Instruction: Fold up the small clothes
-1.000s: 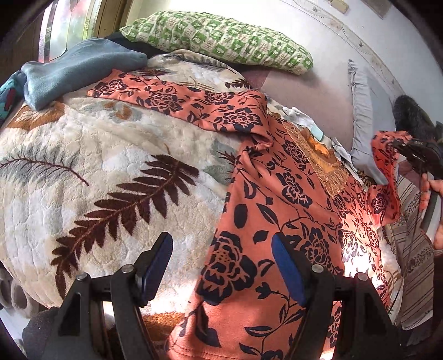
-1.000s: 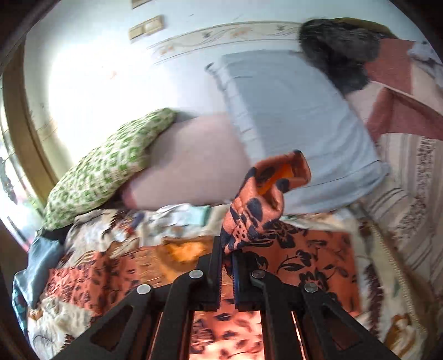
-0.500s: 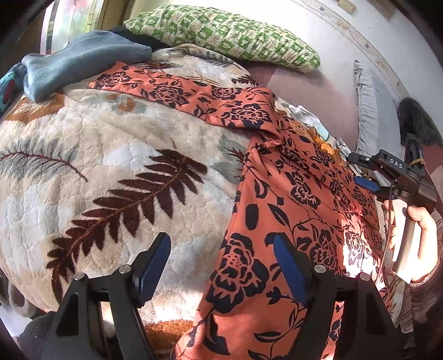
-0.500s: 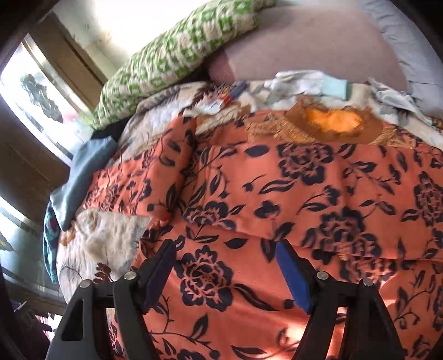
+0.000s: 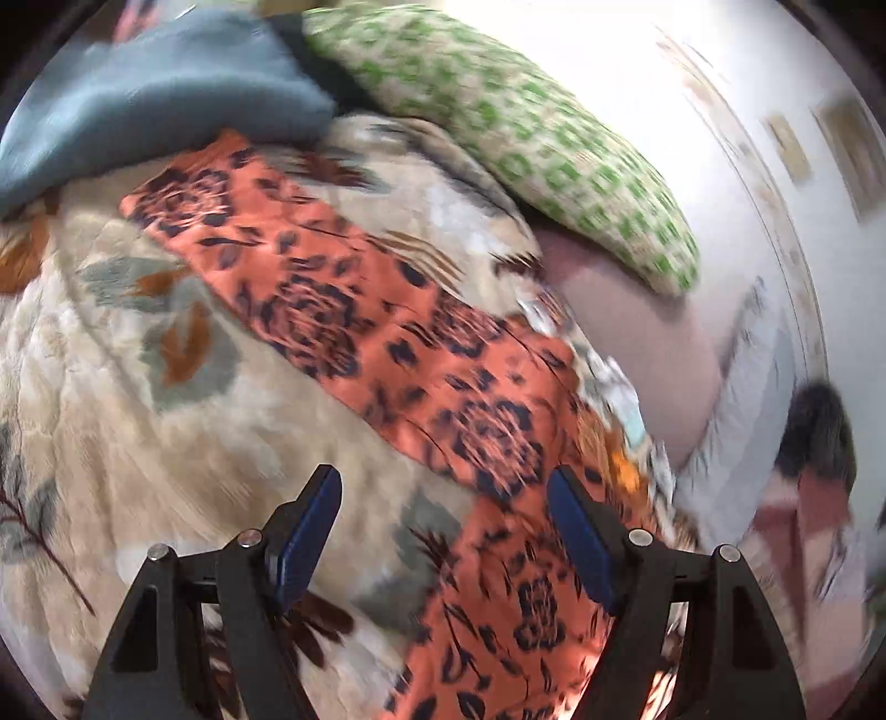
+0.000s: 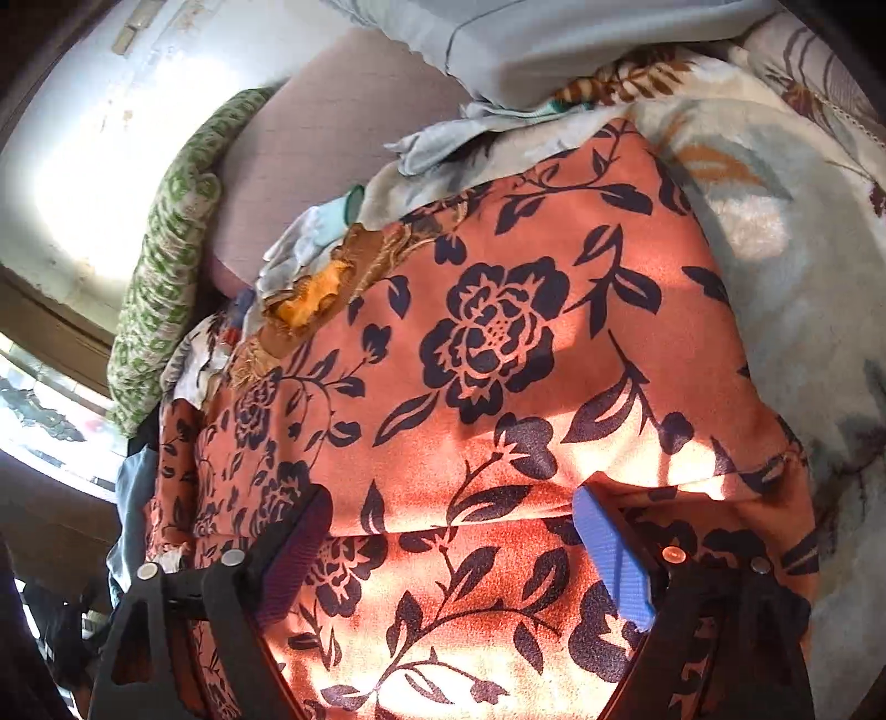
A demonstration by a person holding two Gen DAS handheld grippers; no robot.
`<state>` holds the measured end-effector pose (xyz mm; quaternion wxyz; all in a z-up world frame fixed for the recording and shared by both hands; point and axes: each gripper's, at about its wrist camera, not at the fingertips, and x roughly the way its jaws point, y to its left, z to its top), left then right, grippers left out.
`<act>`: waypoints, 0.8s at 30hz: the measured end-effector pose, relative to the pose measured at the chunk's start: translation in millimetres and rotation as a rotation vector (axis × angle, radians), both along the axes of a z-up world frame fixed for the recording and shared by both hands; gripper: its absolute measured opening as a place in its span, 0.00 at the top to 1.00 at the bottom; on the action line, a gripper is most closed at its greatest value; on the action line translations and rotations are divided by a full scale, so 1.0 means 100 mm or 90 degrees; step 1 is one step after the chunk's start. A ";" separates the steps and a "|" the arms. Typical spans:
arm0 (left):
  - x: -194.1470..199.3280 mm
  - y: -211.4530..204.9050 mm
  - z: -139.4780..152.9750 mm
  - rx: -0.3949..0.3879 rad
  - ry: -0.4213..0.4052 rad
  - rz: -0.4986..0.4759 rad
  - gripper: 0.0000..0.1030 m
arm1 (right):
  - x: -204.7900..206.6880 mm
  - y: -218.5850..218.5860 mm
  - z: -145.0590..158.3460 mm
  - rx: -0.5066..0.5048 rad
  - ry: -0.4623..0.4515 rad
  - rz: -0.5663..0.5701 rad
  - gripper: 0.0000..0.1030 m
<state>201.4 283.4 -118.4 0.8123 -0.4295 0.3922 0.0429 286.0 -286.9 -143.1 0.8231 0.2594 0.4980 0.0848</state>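
Orange fabric with a dark floral print, the garment [image 6: 498,343] lies spread on the bed's leaf-patterned fleece blanket [image 5: 166,443]. In my right wrist view a folded-over panel covers the body, its lower edge running across just ahead of my right tool [image 6: 448,531]. That tool's jaws are opening; cloth lies beneath them, but the pads press on nothing. A gold embroidered neckline [image 6: 310,299] sits toward 10 o'clock from the big central flower.

In my left wrist view, which is motion-blurred, one sleeve [image 5: 288,266] runs out flat across the blanket toward 10 o'clock. My left tool [image 5: 443,531] stands released, jaws wide, over the spot where sleeve meets body, nothing gripped.

Around the garment: a blue-grey folded cloth [image 5: 149,94] at 11 o'clock beyond the sleeve end, a green-and-cream patterned pillow [image 5: 526,144] at 1 o'clock, a pale grey pillow [image 6: 554,39] at 12 o'clock in the right view, and small light clothes [image 6: 443,138] bunched just past the neckline.
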 end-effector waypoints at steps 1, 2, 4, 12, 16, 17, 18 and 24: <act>0.05 0.27 -0.08 -0.026 0.008 0.045 0.25 | 0.01 0.02 0.00 -0.012 0.000 0.015 0.11; 0.10 0.52 -0.15 -0.043 0.009 0.078 0.25 | 0.01 0.05 0.00 -0.025 -0.002 0.027 0.11; 0.17 0.92 -0.25 -0.056 0.016 0.137 0.25 | 0.00 0.05 0.00 -0.029 -0.006 0.037 0.08; 0.42 1.45 -0.50 -0.101 0.033 0.205 0.26 | 0.02 0.11 -0.03 -0.024 -0.011 0.035 0.02; 0.58 1.54 -0.56 -0.064 0.108 0.213 0.94 | 0.03 0.15 -0.03 -0.036 -0.006 0.040 0.02; 0.59 1.54 -0.55 -0.059 0.113 0.216 0.94 | 0.04 0.15 -0.03 -0.037 -0.004 0.041 0.02; 0.60 1.50 -0.47 -0.033 0.115 0.212 0.94 | 0.04 0.15 -0.03 -0.036 -0.002 0.041 0.02; 0.82 0.29 0.76 0.192 -0.058 0.047 0.94 | 0.05 0.17 -0.04 -0.048 -0.005 0.045 0.00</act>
